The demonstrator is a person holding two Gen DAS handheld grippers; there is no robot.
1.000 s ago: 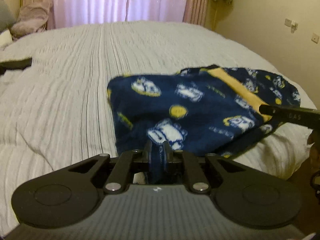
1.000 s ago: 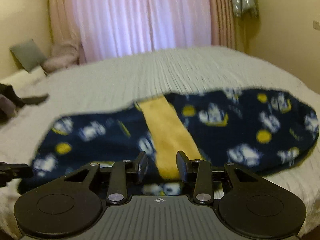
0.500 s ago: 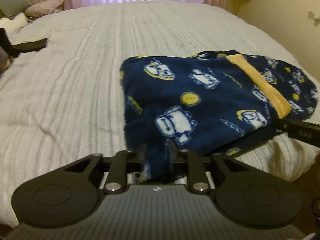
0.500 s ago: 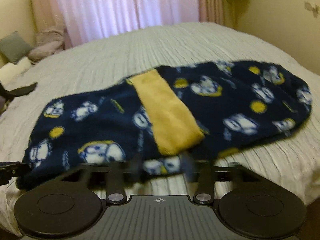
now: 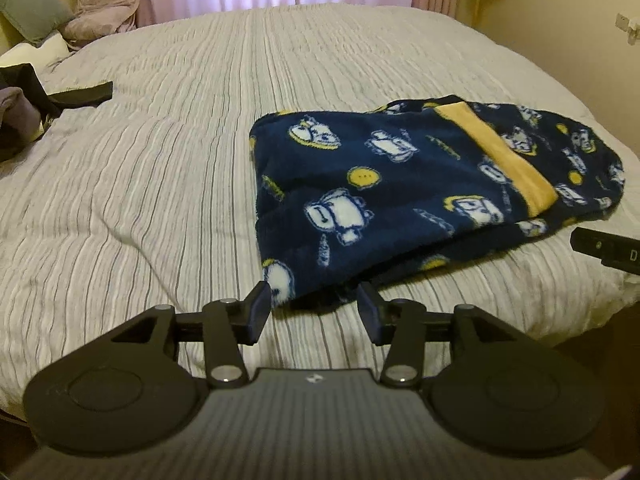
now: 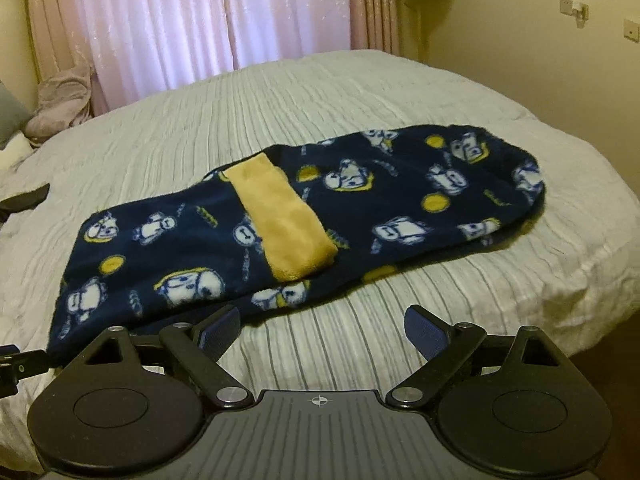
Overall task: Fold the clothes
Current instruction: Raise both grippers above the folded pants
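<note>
Fleece garment (image 5: 400, 200) lies folded near bed (image 5: 160, 160) front edge; L gripper (image 5: 312, 308) and R gripper (image 6: 320, 328) jaws just opened, nothing clamped, so risk: thick fleece springs back, fold slumps, or near hem snags L pads as it backs off.

Location: home bedroom.
You face a bed (image 5: 200, 128) under a striped grey quilt, pillows (image 5: 36, 12) at its head, pink curtains (image 6: 180, 28) behind, and wall switches (image 6: 630, 32) opposite.
</note>
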